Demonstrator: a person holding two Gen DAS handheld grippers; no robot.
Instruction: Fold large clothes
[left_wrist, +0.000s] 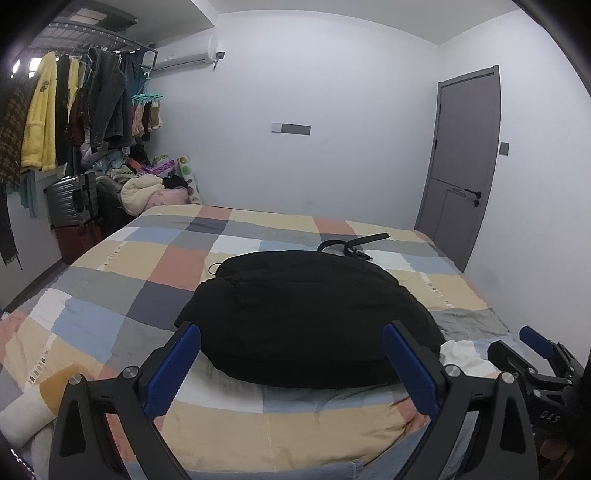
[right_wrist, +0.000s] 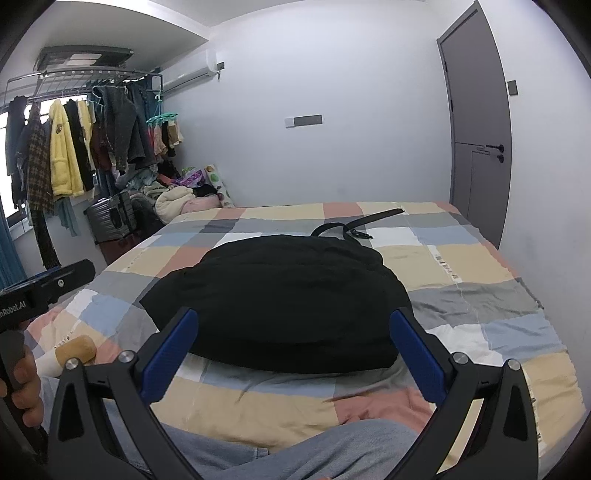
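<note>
A large black garment (left_wrist: 306, 314) lies in a rounded, folded heap on the checked bedspread (left_wrist: 122, 258). It also shows in the right wrist view (right_wrist: 284, 299). My left gripper (left_wrist: 291, 339) is open and empty, its blue-padded fingers spread just in front of the heap's near edge. My right gripper (right_wrist: 293, 323) is open and empty too, held before the heap's near edge. The right gripper also shows at the left wrist view's right edge (left_wrist: 532, 343). The left gripper's body shows at the right wrist view's left edge (right_wrist: 44, 284).
A black belt (left_wrist: 354, 245) lies on the bed behind the garment. A clothes rack (left_wrist: 74, 110), a suitcase (left_wrist: 72, 199) and a laundry pile stand at the left. A grey door (left_wrist: 465, 162) is at the right. Light fabric (left_wrist: 461, 354) lies beside the heap.
</note>
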